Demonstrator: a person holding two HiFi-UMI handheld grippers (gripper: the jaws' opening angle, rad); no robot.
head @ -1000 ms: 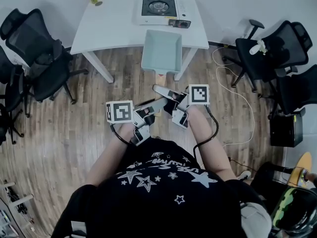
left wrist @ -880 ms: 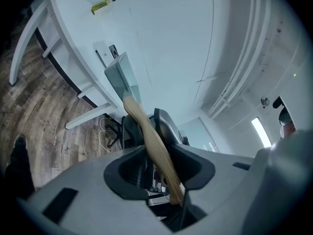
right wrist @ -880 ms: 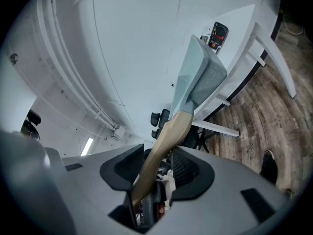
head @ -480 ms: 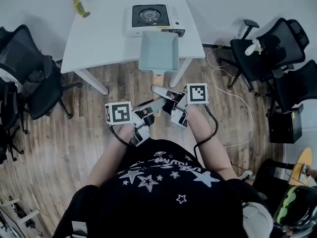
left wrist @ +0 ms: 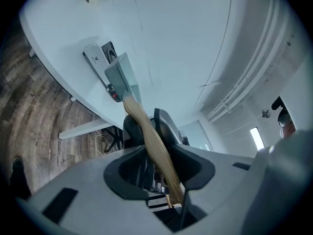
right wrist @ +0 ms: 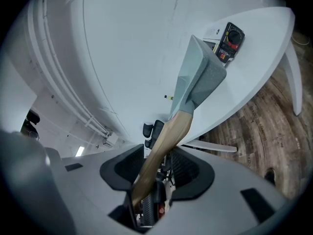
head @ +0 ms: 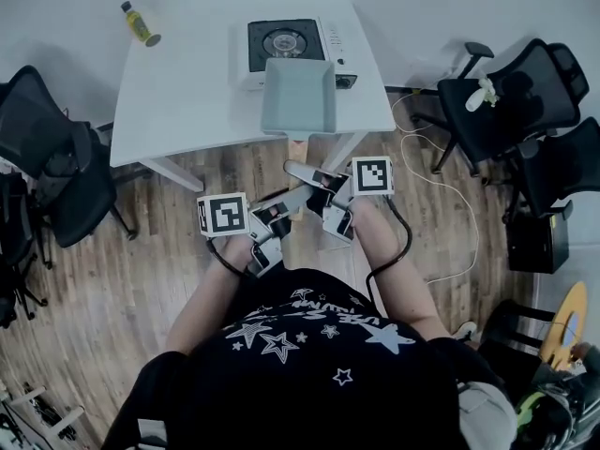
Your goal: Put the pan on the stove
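A pale green square pan (head: 298,97) with a wooden handle (head: 298,146) hangs above the white table (head: 178,92), its far edge over the front of the portable gas stove (head: 286,39). Both grippers grip the handle's near end. My left gripper (head: 284,214) is shut on it from the left, my right gripper (head: 317,189) from the right. In the left gripper view the handle (left wrist: 152,146) runs up between the jaws of the left gripper (left wrist: 161,177) to the pan (left wrist: 120,77). The right gripper view shows the handle (right wrist: 164,143) in the right gripper (right wrist: 154,177), leading to the pan (right wrist: 198,80).
A small yellow bottle (head: 139,23) lies at the table's far left. Black office chairs stand at the left (head: 56,176) and right (head: 511,101). A white cable (head: 448,190) trails over the wooden floor. The stove's control knob (right wrist: 234,37) faces the table's near edge.
The pan has moved forward with both grippers still on its handle, from beyond the table's near edge to above the table, reaching the stove's front.
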